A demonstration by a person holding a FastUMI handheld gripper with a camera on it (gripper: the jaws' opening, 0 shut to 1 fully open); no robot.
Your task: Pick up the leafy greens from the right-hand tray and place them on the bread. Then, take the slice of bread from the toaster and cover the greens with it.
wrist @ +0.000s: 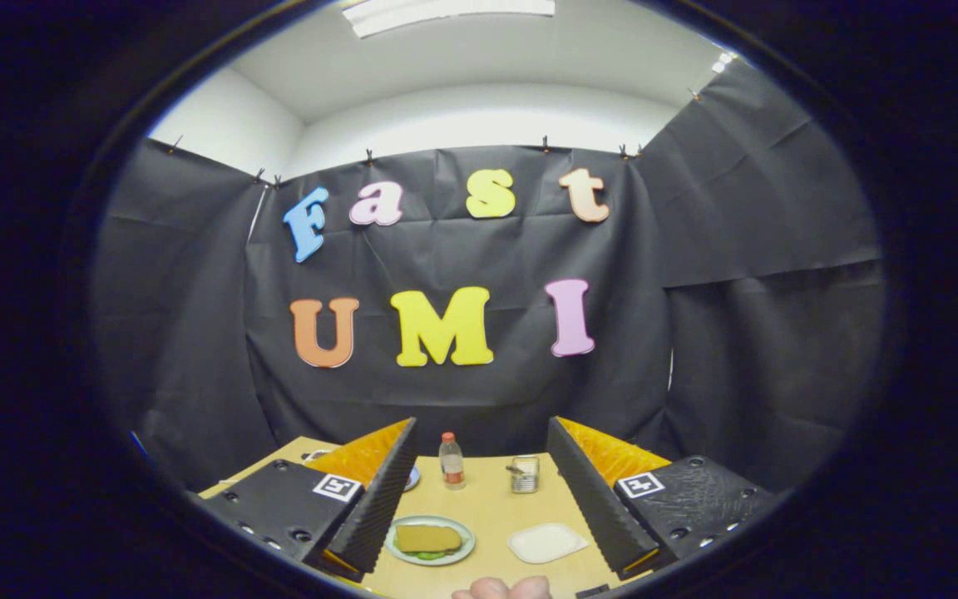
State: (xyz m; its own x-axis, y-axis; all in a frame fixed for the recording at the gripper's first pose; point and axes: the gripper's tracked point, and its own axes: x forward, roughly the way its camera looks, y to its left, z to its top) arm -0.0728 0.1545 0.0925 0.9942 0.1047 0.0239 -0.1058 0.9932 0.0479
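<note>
With the bread [428, 538] already covering the greens [427, 554] on the plate [462, 549] near the surface's front edge, the hand-held gripper [483, 491] hangs spread and empty above; best to withdraw straight up without nudging it.

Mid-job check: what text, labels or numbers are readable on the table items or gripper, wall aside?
Bottle label: too small to read.
Gripper, open above the table: square coded markers, no words.
No other text readable.
</note>
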